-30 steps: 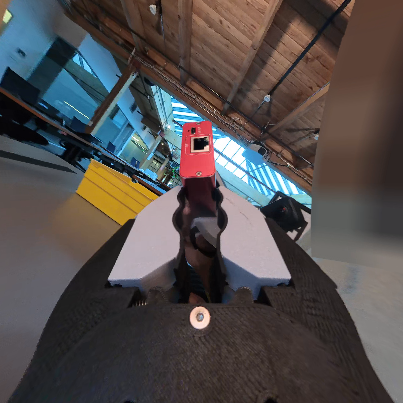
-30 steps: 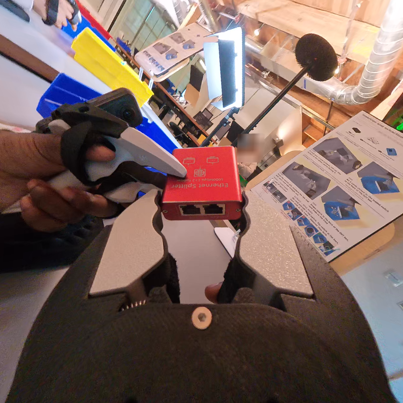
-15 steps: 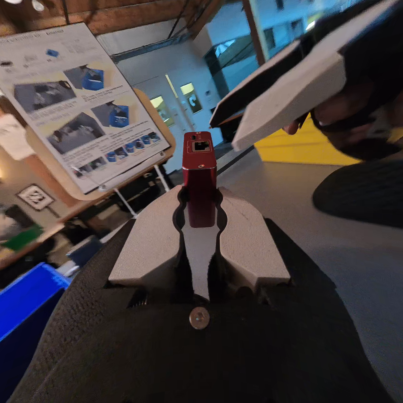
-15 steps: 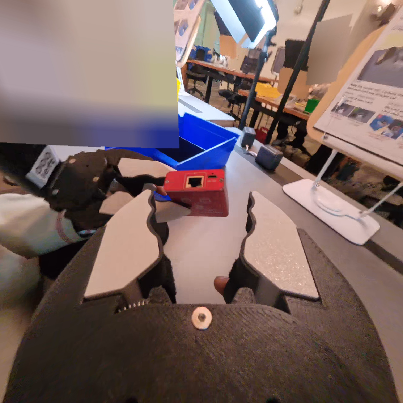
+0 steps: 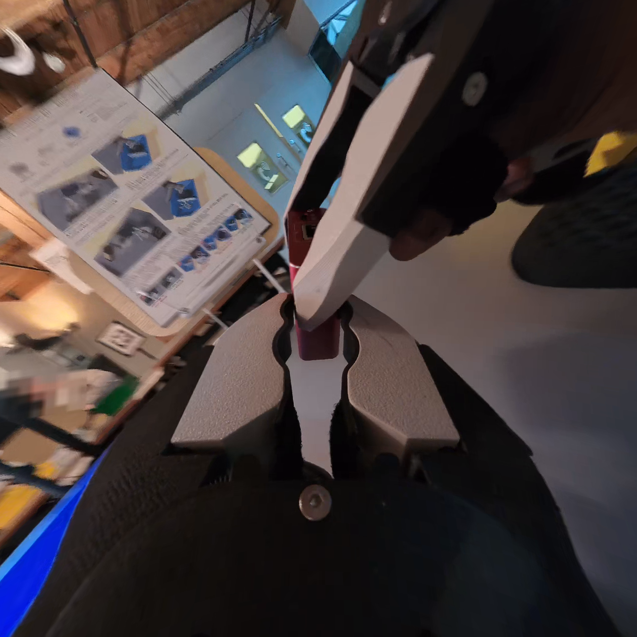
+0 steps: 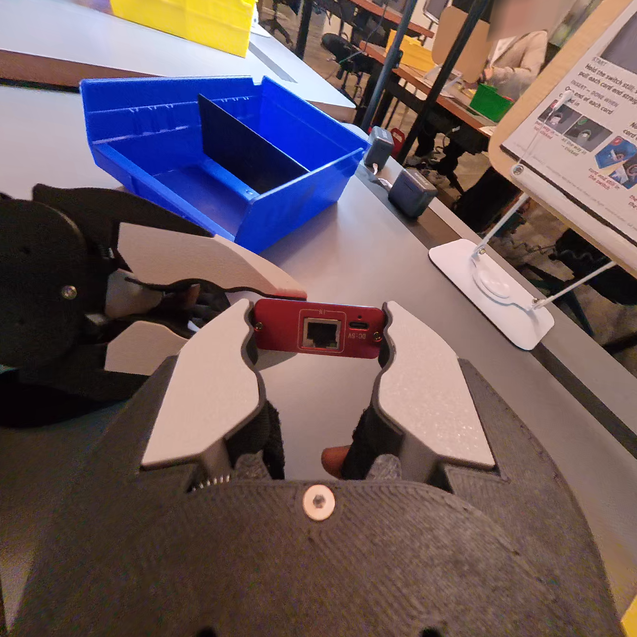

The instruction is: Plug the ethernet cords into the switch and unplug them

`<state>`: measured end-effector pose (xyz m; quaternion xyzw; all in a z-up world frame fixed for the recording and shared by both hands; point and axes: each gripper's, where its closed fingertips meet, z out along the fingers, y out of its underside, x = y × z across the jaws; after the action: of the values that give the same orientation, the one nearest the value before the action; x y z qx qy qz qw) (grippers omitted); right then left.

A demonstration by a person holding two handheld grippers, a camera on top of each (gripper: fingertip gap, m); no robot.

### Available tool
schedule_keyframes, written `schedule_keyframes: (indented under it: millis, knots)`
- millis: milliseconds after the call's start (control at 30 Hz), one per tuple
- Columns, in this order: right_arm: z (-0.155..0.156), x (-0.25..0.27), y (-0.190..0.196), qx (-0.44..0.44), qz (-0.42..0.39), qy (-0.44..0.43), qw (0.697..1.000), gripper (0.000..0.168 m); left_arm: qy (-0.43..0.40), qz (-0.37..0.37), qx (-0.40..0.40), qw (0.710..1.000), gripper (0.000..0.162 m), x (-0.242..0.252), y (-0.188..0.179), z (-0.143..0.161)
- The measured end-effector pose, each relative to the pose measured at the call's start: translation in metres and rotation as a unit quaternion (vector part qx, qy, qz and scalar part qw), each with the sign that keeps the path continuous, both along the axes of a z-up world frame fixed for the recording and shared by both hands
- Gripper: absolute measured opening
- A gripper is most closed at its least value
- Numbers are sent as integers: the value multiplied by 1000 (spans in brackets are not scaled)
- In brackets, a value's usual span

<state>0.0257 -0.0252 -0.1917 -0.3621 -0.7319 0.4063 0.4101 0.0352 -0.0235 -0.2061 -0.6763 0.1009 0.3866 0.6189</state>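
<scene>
switch (image 6: 317,329) – frame centre, above table (image 6: 396,275) | right gripper (image 6: 317,331) – half-open, clamped on switch ends | left gripper (image 5: 315,331) – narrow, pinching switch (image 5: 315,341) | cords – unseen | risk – double grip twisting switch loose, dropping it

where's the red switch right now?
The red switch sits centre in the right wrist view, above the grey table, between the right gripper jaws, with the blue bin behind it.
</scene>
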Motion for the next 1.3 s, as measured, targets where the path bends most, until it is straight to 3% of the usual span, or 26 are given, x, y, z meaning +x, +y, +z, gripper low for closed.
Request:
schedule_keyframes:
  millis: [100,200,367,500,633,800,1100,1200,1300]
  knots:
    - [5,3,18,29,-11,16,999,69,-90,-43,25,995,39,1,3,0]
    - [27,12,67,55,-60,29,996,69,-160,-84,67,981,47,-1,-1,6]
    - [71,46,236,27,-252,38,967,69,-249,-104,125,955,47,-11,-8,15]
    - [43,68,367,-43,-381,-35,923,69,-308,-124,156,930,48,-16,-12,19]
    - [-8,71,436,-113,-437,-113,885,69,-329,-126,180,918,48,-23,-17,23]
    - [-60,64,459,-145,-453,-207,855,69,-330,-125,176,919,48,-25,-17,20]
    - [-98,66,459,-158,-450,-324,817,70,-327,-117,158,924,48,-26,-14,15]
    - [-100,69,459,-137,-457,-333,813,81,-329,-118,159,924,48,-26,-14,15]
    - [-83,67,456,-135,-461,-295,826,90,-331,-116,157,923,48,-26,-14,14]
